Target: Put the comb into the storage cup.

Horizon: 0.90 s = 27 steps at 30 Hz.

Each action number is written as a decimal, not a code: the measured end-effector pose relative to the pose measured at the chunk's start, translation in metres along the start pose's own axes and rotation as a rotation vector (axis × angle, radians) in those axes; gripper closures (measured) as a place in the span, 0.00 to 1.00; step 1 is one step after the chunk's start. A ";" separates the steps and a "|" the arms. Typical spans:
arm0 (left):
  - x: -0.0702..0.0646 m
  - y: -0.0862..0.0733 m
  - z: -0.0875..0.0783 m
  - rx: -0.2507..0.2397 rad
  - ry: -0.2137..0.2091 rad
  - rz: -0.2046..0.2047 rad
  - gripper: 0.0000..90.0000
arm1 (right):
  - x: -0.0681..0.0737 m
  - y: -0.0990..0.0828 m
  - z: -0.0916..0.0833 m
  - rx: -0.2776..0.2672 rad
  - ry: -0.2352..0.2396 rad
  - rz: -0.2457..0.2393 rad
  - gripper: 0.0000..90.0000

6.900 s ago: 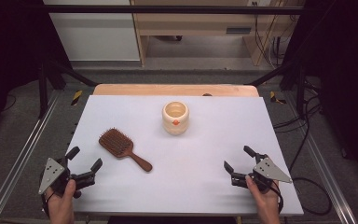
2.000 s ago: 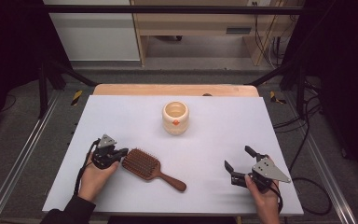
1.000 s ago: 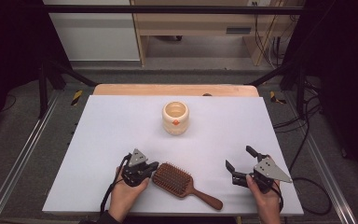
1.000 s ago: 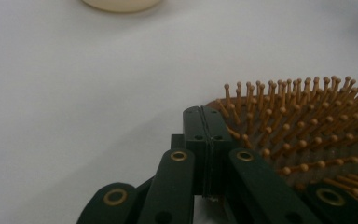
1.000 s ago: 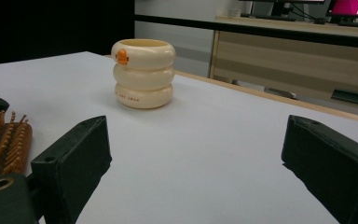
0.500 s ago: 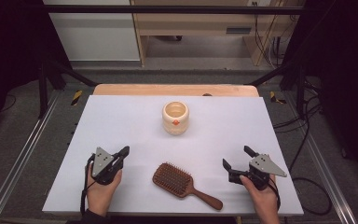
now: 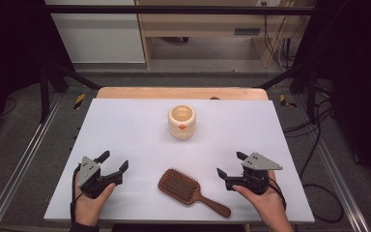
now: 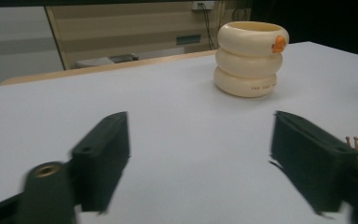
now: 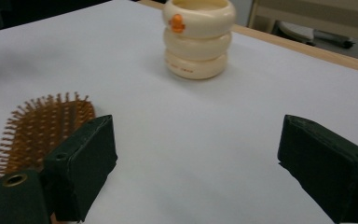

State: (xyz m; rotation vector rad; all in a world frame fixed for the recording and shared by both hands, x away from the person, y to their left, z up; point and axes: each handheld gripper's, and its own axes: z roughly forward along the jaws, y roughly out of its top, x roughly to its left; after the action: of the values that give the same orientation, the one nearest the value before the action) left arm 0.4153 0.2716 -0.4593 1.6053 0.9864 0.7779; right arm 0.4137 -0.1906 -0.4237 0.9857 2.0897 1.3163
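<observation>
With both grippers' jaws open and empty, take the light, stiff wooden hairbrush (image 7: 189, 190) by its slim handle, not the bristles

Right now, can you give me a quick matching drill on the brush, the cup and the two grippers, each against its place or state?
1. brush
2. cup
3. left gripper
4. right gripper

a. open, at the table's near left
b. upright, mid-table, farther back
c. bristles up, between the grippers
d. open, beside the brush's handle end

Pairs: 1-c, 2-b, 3-a, 4-d
</observation>
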 end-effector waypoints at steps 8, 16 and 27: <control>0.005 -0.002 -0.013 -0.026 0.013 -0.023 0.03 | 0.025 0.013 0.002 0.114 0.083 -0.083 0.11; 0.005 -0.002 -0.013 -0.034 -0.005 0.000 0.03 | 0.039 0.011 0.007 0.255 0.129 -0.130 0.11; 0.005 -0.004 -0.009 -0.020 -0.021 0.007 0.03 | 0.053 0.009 0.021 0.416 0.194 -0.171 0.20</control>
State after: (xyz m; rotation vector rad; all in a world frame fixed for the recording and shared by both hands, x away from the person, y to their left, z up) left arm 0.4085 0.2801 -0.4613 1.5971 0.9558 0.7714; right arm 0.3985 -0.1350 -0.4257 0.8388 2.6015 0.9425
